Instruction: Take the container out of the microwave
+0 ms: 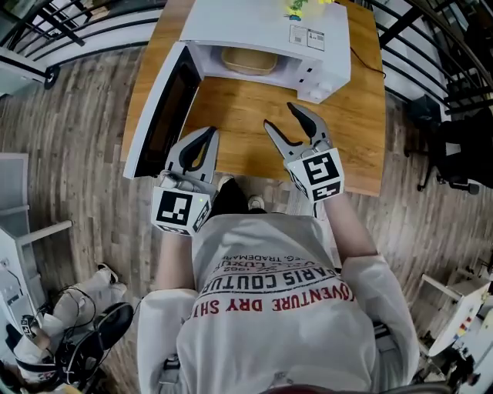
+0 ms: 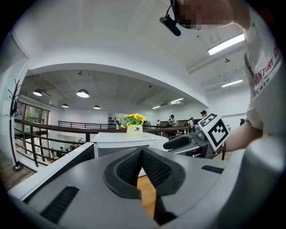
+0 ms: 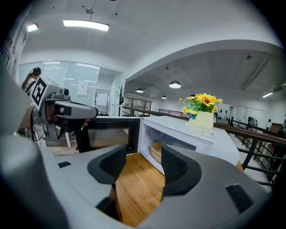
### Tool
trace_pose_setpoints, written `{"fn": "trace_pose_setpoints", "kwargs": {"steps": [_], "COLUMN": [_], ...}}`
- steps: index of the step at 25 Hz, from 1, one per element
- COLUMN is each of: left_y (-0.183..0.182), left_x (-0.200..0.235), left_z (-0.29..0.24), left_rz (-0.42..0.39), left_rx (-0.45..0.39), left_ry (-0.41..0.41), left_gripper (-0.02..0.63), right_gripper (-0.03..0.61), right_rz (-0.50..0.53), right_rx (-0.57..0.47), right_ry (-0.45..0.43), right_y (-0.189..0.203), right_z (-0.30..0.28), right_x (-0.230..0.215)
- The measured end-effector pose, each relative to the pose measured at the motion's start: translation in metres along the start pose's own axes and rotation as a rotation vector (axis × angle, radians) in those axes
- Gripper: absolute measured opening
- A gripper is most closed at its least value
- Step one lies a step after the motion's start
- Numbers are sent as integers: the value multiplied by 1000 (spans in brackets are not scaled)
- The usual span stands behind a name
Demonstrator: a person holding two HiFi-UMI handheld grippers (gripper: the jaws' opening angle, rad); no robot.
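Head view shows a white microwave (image 1: 262, 23) at the far end of a wooden worktop (image 1: 231, 108). Its door (image 1: 158, 108) is swung fully open toward the left. The container (image 1: 248, 60), a tan, round-looking dish, sits inside the microwave cavity, and only its front part is visible under the top of the oven.

Both tongs are held above the near part of the worktop, in front of the opening and apart from the microwave. The left tongs (image 1: 202, 138) are just beside the free edge of the open door. In the left gripper view their two ribbed pads meet at the tips, with nothing between them. The right tongs (image 1: 281, 115) are a little further forward and point toward the cavity. In the right gripper view their jaws stand apart and hold nothing. Between them one sees bare wood and, further back, the container in the opening.

Between the tongs and the container lies only a bare strip of the worktop. A small pot of yellow flowers (image 3: 202, 109) stands on top of the microwave. Around the worktop there is a plank floor (image 1: 77, 131), a black railing (image 1: 69, 19) at the back and a black chair (image 1: 454, 146) at the right.
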State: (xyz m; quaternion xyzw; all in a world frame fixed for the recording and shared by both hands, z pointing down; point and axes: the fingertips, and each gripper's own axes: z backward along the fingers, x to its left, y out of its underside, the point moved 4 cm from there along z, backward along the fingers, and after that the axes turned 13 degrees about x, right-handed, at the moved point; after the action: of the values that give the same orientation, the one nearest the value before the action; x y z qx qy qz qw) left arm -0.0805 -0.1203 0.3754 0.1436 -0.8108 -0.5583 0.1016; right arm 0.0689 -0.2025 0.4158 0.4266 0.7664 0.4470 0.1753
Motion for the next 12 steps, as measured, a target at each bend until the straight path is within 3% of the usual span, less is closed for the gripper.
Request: {"fn": "trace_pose_setpoints", "kwargs": {"steps": [7,12], "left_y": [-5,-5], "left_x": [52,73], "left_z": [-38,-59], "left_rz": [1,10], "left_rx": [2,16], "left_ry": [45,73], "left_gripper": [12,12], "right_gripper": [249,249], "right_rz": [46,136], "right_rx": [158,299], "right_ry": [-38,-70], "right_y": [-9,-6], "right_z": [-73,-127], "right_x": [-16,-30]}}
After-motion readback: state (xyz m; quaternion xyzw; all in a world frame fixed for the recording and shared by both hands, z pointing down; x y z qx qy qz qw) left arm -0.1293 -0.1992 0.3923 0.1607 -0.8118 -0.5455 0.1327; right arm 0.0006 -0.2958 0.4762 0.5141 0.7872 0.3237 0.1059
